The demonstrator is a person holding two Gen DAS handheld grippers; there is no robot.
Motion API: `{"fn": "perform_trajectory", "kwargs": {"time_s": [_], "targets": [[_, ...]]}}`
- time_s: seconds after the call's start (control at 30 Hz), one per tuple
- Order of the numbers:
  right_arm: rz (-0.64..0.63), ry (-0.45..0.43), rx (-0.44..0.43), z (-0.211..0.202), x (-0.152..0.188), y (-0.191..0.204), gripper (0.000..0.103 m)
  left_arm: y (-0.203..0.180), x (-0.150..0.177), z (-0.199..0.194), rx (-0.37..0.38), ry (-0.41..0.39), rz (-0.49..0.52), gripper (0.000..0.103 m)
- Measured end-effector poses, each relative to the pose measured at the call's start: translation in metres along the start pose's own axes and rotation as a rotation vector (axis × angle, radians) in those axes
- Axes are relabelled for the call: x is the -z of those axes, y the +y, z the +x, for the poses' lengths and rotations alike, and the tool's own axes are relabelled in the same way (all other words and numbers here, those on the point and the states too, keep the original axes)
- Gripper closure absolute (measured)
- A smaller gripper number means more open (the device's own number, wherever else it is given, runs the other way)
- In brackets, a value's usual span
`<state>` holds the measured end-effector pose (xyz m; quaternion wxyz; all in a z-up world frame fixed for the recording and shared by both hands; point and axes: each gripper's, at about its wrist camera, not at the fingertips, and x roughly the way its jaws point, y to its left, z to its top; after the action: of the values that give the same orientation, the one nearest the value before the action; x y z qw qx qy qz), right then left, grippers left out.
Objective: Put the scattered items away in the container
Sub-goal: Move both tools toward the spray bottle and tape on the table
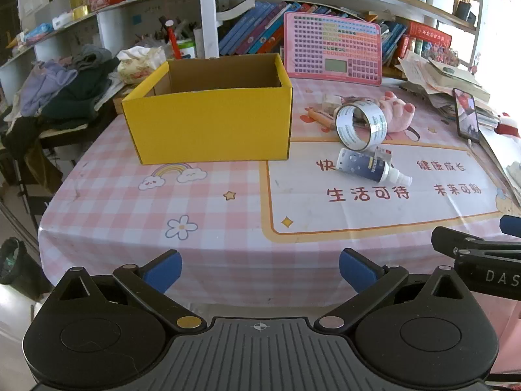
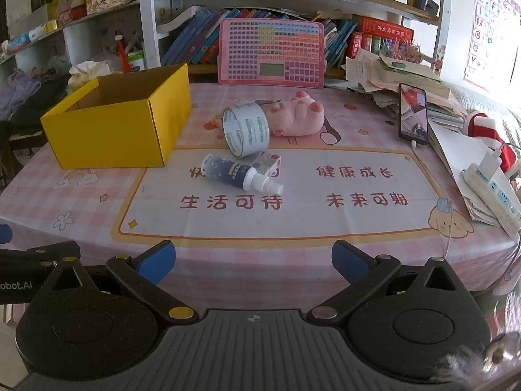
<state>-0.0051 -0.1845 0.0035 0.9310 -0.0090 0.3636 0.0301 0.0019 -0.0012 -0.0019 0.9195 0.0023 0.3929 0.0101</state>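
Observation:
An open yellow cardboard box [image 1: 208,123] [image 2: 110,130] stands on the table's far left. To its right lie a clear tape roll [image 1: 359,125] [image 2: 246,128], a blue spray bottle [image 1: 368,166] [image 2: 234,172] on its side, a small packet [image 2: 268,159] behind the bottle, and a pink plush pig [image 1: 399,110] [image 2: 298,114]. My left gripper [image 1: 260,270] is open and empty at the table's near edge. My right gripper [image 2: 254,260] is open and empty at the near edge, right of the left one.
A pink keyboard toy [image 2: 272,52] leans against books at the back. A phone [image 2: 413,114], paper stacks [image 2: 390,75] and a power strip [image 2: 491,192] crowd the right side. Clothes [image 1: 65,91] pile up left of the table.

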Motion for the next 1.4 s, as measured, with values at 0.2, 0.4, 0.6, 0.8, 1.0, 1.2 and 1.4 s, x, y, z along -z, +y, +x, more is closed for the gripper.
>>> {"fn": "perform_trajectory", "kwargs": {"time_s": [0.2, 0.4, 0.6, 0.8, 1.0, 1.2, 1.4], "targets": [[-0.003, 0.0, 0.001, 0.001, 0.0006, 0.0014, 0.0, 0.0005, -0.0004, -0.0005, 0.003, 0.001, -0.002, 0.0], [-0.004, 0.0, 0.002, 0.0008, 0.0004, 0.0003, 0.0, 0.0013, -0.0002, -0.0028, 0.024, -0.005, -0.012, 0.0], [-0.003, 0.001, 0.003, 0.0005, 0.0001, -0.001, 0.0, -0.001, 0.0002, -0.0036, 0.019, -0.009, -0.008, 0.0], [-0.005, -0.008, -0.006, -0.0019, 0.0011, -0.002, 0.0, -0.0025, 0.0003, -0.0046, 0.017, -0.011, -0.001, 0.0], [0.002, -0.015, -0.008, -0.0037, 0.0009, -0.0065, 0.0, -0.0031, -0.0011, -0.0048, 0.032, -0.018, -0.005, 0.0], [0.002, -0.012, -0.007, -0.0018, 0.0007, -0.0066, 0.0, -0.0035, -0.002, -0.0019, 0.028, -0.011, -0.003, 0.0], [-0.013, -0.013, -0.015, 0.0011, -0.001, -0.0019, 0.0, -0.0021, -0.0021, 0.0002, 0.038, -0.016, 0.0, 0.0]]}}
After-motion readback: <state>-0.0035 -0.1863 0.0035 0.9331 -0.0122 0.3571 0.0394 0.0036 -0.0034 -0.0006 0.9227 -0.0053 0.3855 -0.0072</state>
